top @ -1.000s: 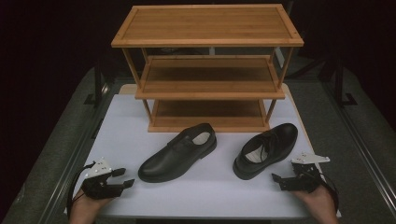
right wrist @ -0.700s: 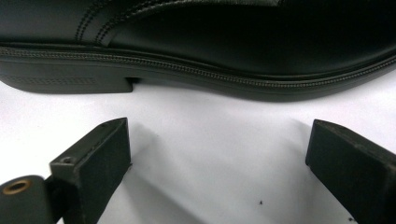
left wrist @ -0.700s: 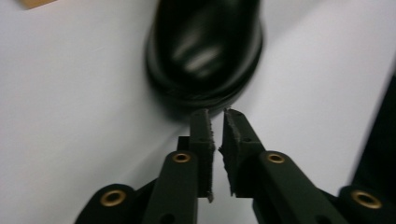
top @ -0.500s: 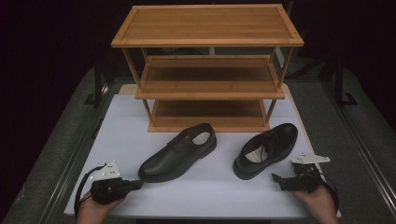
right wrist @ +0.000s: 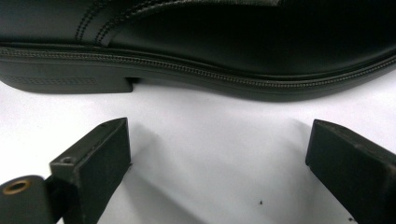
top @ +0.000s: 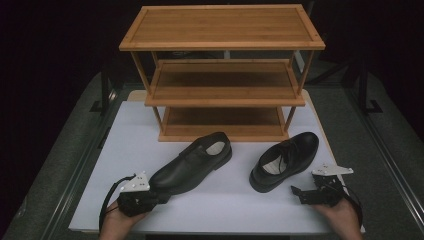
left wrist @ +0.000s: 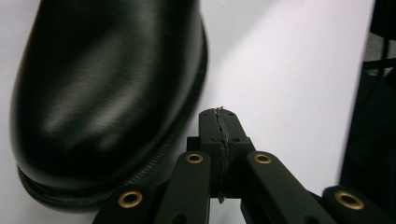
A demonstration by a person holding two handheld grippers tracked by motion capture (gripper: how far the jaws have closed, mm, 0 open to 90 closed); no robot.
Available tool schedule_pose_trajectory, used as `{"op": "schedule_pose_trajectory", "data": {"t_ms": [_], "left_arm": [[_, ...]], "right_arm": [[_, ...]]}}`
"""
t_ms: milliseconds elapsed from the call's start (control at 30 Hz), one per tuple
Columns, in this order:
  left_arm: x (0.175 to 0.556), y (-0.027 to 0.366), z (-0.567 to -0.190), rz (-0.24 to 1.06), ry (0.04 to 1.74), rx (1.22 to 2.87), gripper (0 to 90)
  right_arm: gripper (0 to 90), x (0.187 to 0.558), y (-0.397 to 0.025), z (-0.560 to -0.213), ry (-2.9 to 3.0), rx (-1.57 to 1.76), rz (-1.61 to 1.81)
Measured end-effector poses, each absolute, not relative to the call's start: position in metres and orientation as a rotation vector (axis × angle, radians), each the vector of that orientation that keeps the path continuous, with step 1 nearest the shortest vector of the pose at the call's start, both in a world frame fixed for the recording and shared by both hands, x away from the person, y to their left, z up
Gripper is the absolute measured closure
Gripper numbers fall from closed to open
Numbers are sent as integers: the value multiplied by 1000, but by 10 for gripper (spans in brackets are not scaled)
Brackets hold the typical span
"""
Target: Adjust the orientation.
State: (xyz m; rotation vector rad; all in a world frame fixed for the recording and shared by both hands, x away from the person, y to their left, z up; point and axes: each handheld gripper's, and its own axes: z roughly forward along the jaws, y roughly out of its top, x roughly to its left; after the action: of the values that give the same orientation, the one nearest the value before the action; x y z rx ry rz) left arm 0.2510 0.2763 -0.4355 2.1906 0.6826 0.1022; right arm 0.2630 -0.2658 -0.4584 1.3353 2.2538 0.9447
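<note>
Two black leather shoes lie on the white board in front of a three-shelf wooden rack [top: 222, 75]. The left shoe [top: 192, 162] points its toe toward the front left; the right shoe [top: 285, 160] lies beside it. My left gripper [top: 157, 199] sits just at the left shoe's toe, jaws shut with nothing between them. In the left gripper view its closed tips [left wrist: 219, 126] lie right of the toe [left wrist: 102, 102], close to it. My right gripper [top: 298, 195] stands open near the right shoe's heel side. Its fingers [right wrist: 100, 144] face the shoe's sole edge [right wrist: 196, 70], a short gap away.
The white board [top: 225, 205] covers the table, with grey surface [top: 65, 165] on both sides. The rack's shelves hold nothing. Bare board lies between the two shoes and along the front edge.
My left gripper has moved right along the front edge, up to the left shoe's toe. The right gripper and both shoes have stayed put.
</note>
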Motion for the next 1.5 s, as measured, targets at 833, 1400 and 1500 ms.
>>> {"op": "schedule_pose_trajectory", "data": {"t_ms": [833,1400,1500], "left_arm": [[287,302,-428,216,783,2158,900],[318,311,-424,329,865,2133,900],[316,310,-423,328,852,2141,900]], "right_arm": [[61,263,-266,-458,2254,1335,945],[76,263,-266,-458,2253,1340,942],[165,261,-267,-453,2252,1368,951]]}}
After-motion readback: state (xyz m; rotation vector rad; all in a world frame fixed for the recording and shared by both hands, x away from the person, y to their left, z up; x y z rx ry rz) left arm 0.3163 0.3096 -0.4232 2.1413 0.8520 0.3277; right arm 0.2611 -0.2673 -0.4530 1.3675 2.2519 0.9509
